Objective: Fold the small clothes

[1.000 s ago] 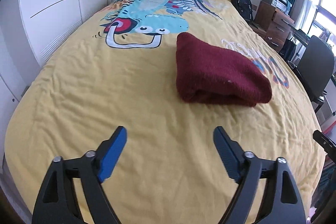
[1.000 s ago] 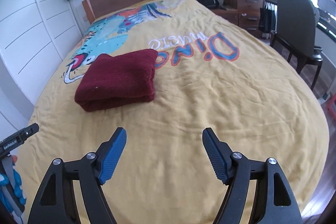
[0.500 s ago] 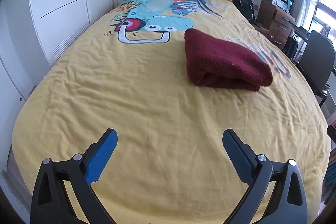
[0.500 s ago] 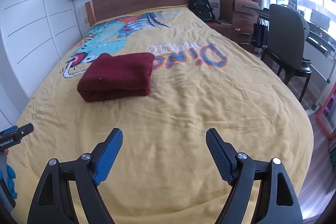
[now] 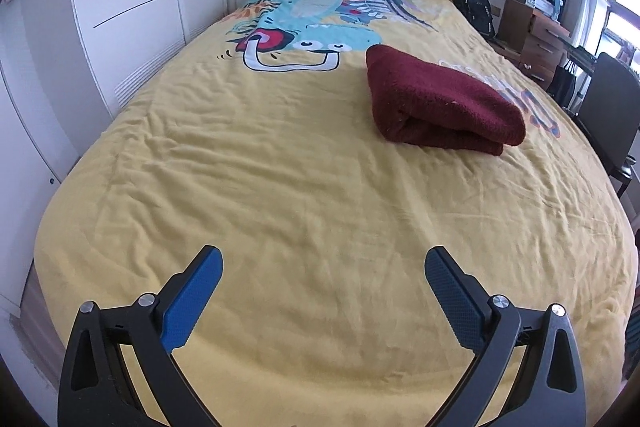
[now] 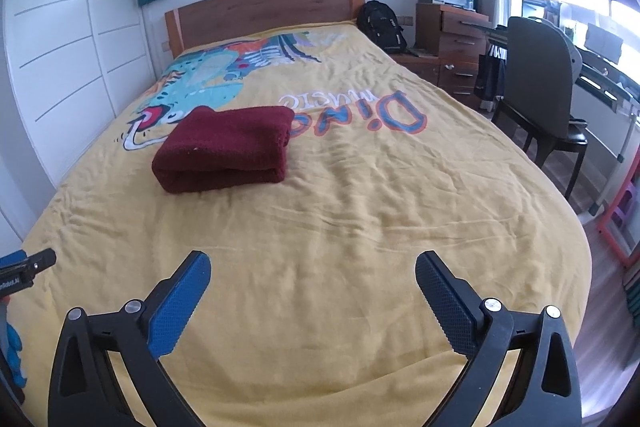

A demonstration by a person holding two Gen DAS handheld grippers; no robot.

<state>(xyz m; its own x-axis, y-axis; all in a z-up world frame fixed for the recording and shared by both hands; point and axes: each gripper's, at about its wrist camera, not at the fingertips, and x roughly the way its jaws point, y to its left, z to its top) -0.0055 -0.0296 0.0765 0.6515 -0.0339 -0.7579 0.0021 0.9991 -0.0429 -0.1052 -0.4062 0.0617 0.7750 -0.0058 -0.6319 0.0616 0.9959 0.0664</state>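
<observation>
A dark red fleece garment (image 5: 440, 103) lies folded in a thick rectangle on the yellow bedspread (image 5: 280, 187), toward the right of the left wrist view. In the right wrist view the garment (image 6: 228, 147) lies left of centre. My left gripper (image 5: 323, 261) is open and empty, well back from the garment near the foot of the bed. My right gripper (image 6: 313, 265) is open and empty, also far from the garment. Part of the left gripper (image 6: 24, 269) shows at the left edge of the right wrist view.
The bed has a wooden headboard (image 6: 264, 11). White wardrobe doors (image 5: 120, 7) run along the left side. A black chair (image 6: 544, 87), wooden drawers (image 6: 456, 47) and a black backpack (image 6: 380, 25) stand to the right of the bed.
Both grippers have drawn back from the folded garment toward the foot of the bed and risen. The left gripper's jaws have opened wider. The garment has not moved.
</observation>
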